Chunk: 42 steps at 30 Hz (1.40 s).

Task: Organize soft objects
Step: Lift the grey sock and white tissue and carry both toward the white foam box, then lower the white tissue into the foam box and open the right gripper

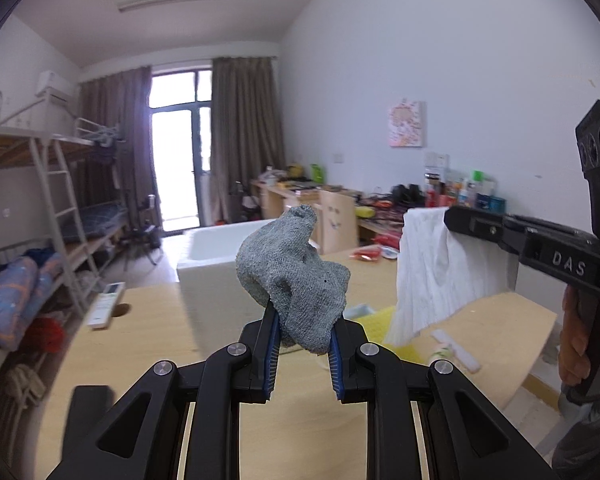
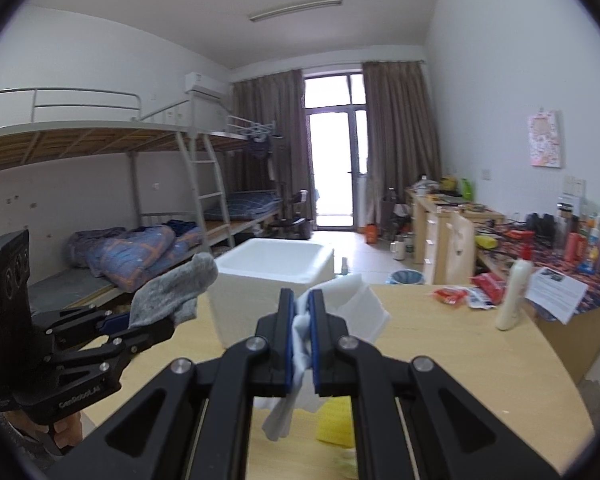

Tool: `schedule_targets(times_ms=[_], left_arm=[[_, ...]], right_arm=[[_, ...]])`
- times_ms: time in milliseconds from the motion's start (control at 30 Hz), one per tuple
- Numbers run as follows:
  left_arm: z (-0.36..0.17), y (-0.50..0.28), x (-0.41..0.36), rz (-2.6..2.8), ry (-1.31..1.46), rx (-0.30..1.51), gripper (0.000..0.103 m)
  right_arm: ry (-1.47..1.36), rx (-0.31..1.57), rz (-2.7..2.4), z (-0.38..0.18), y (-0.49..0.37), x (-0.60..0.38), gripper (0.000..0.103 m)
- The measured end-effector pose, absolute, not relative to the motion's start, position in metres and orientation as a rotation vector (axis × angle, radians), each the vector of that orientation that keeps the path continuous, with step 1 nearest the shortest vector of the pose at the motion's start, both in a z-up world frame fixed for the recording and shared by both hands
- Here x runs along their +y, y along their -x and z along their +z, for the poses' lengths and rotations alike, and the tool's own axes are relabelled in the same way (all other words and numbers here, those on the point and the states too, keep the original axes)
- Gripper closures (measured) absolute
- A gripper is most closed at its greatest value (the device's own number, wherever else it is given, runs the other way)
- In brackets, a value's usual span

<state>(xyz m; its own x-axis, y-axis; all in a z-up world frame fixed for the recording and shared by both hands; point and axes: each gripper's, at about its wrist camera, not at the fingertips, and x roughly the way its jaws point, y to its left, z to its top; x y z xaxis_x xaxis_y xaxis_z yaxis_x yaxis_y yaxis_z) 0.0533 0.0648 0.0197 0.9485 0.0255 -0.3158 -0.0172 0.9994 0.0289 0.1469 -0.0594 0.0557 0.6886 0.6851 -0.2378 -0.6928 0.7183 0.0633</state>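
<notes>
The left gripper (image 1: 303,334) pinches a grey sock (image 1: 296,276) above the bench (image 1: 148,332); the right gripper's (image 2: 300,344) jaws clamp a white cloth (image 2: 364,308). Either could slip (both grips look shallow) before reaching the white box (image 2: 276,268).

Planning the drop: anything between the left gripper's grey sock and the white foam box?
Nothing. In the left wrist view only bare wooden tabletop separates the grey knitted sock, clamped in the left gripper, from the white foam box.
</notes>
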Motion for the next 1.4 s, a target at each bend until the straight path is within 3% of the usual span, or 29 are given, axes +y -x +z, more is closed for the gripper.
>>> schedule_targets(times_ms=[767, 1400], left_arm=[[0.032, -0.053, 0.101, 0.211, -0.021, 0.296, 0.081], [0.068, -0.101, 0.123, 0.156, -0.037, 0.289, 0.081]], right_arm=[[0.057, 0.280, 0.911, 0.059, -0.156, -0.011, 0.094], [0.107, 0.249, 0.915, 0.103, -0.187, 0.018, 0.093]])
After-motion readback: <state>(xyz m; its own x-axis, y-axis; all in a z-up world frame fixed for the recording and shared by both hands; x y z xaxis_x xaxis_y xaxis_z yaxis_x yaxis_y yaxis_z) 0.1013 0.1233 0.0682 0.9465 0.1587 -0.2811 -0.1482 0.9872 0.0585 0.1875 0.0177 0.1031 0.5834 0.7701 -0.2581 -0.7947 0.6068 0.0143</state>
